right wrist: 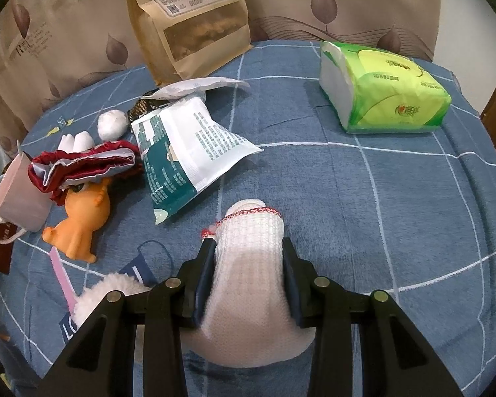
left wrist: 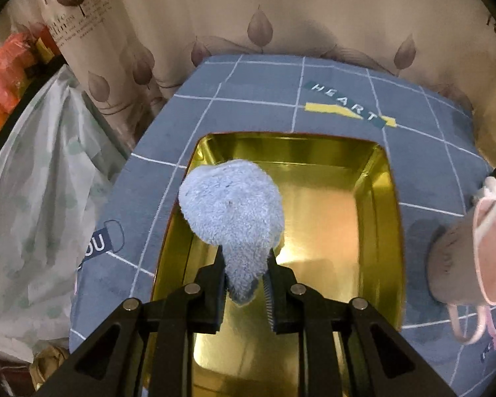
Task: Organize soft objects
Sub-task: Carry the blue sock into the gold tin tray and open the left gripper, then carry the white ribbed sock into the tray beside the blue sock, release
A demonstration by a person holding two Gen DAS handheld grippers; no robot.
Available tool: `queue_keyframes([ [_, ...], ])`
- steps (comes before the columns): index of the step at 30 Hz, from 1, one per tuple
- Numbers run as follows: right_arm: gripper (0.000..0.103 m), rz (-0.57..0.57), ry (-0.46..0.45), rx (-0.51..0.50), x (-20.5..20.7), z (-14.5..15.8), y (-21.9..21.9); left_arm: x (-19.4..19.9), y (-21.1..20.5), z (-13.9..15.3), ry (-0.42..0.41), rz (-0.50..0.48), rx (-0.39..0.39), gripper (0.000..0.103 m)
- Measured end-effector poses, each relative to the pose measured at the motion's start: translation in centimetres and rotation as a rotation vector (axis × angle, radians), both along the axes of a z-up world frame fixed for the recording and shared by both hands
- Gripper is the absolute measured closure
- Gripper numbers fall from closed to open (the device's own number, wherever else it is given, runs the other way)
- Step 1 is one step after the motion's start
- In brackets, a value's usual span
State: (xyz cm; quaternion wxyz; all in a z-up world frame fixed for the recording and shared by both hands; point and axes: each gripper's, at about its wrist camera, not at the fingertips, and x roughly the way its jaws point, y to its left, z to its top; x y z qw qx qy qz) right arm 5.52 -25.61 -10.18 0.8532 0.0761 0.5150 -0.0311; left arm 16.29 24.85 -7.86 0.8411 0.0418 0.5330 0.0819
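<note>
1. Left gripper (left wrist: 246, 276) clamped on blue plush (left wrist: 231, 208), held above gold tray (left wrist: 373, 155).
2. Tray on blue cloth (left wrist: 258, 112); pink cup (left wrist: 476, 258) right of tray.
3. Right gripper (right wrist: 248, 261) clamped on white knit (right wrist: 251, 264), near teal pouch (right wrist: 182, 152), well apart from green tissue pack (right wrist: 387, 89).

- The worktop (right wrist: 396, 198) ahead of the tongs is covered by a blue cloth with white grid lines.
- Behind it hangs a beige curtain (left wrist: 314, 10) printed with brown leaves.
- Warm indoor light falls on everything.
</note>
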Motion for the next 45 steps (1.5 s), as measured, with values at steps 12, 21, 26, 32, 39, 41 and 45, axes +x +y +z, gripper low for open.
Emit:
queue_keyframes([
  [12,0.068,-0.020,0.017,-0.038,0.0,0.3,0.6,0.7,1.5,-2.4,0.022,0.024,-0.019,0.080],
  [21,0.069,-0.029,0.016,-0.060,-0.1,0.5,0.9,0.3,1.4,-2.2,0.009,0.053,0.018,0.059],
  [26,0.072,-0.042,-0.001,-0.077,0.0,1.2,1.0,-0.5,1.5,-1.4,-0.020,0.064,0.004,0.050],
  [32,0.073,-0.037,-0.051,-0.093,0.2,3.2,1.3,-2.6,0.9,0.4,-0.086,0.072,0.008,0.048],
  [39,0.073,0.037,-0.116,-0.114,1.2,6.6,4.2,-5.8,0.0,2.5,-0.177,0.090,0.052,0.046],
  [41,0.073,0.077,-0.137,-0.118,1.7,7.6,5.8,-6.5,0.1,2.7,-0.186,0.097,0.036,0.046],
  [45,0.073,0.180,-0.178,-0.110,3.2,9.6,10.1,-7.5,0.8,2.9,-0.191,0.120,0.026,0.046],
])
